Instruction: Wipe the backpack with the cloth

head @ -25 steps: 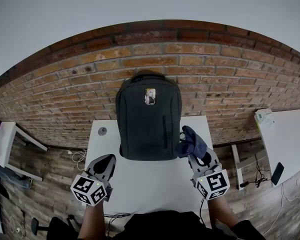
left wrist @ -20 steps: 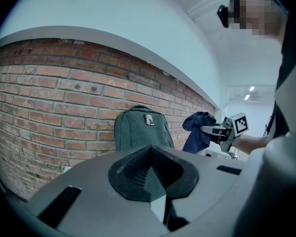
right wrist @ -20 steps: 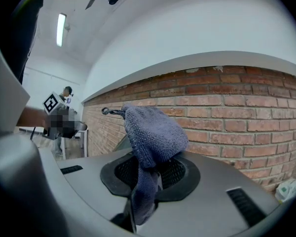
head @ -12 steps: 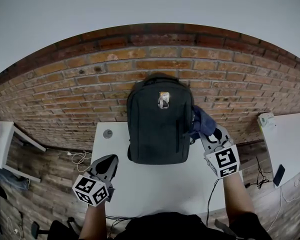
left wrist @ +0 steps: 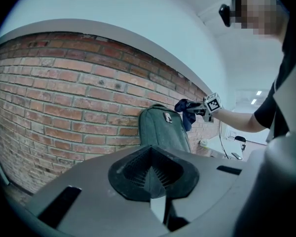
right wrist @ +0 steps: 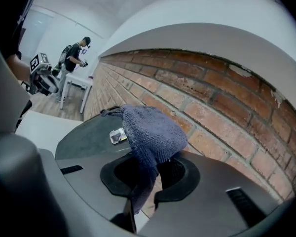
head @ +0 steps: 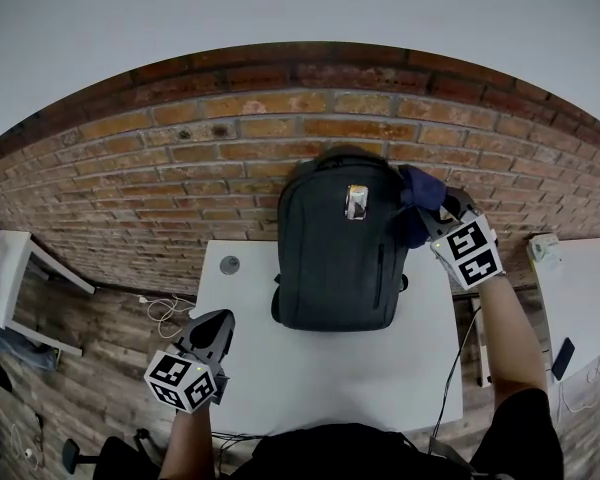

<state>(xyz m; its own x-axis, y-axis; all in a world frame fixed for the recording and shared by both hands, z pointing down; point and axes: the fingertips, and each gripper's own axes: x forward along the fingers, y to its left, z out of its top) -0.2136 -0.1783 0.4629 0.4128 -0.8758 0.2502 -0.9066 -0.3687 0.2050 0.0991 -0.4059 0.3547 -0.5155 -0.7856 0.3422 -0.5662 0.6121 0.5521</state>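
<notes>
The dark grey backpack [head: 340, 253] stands upright on the white tabletop [head: 310, 373], against the brick wall [head: 180, 168]. The right gripper [head: 432, 214] is raised at the backpack's upper right corner, its fingers pinching the blue cloth [head: 414, 198] bunched there. The left gripper [head: 214, 322] hovers over the tabletop's front left edge, fingers pressed together, holding nothing.

Your backpack [head: 340, 253] stands upright at the far edge of the table [head: 330, 368], just before the brick wall [head: 160, 188]. Your right gripper [head: 432, 214] holds the cloth [head: 414, 200] at the backpack's upper right corner. Your left gripper [head: 214, 324] hangs at the table's near left corner, well apart from the backpack.
</notes>
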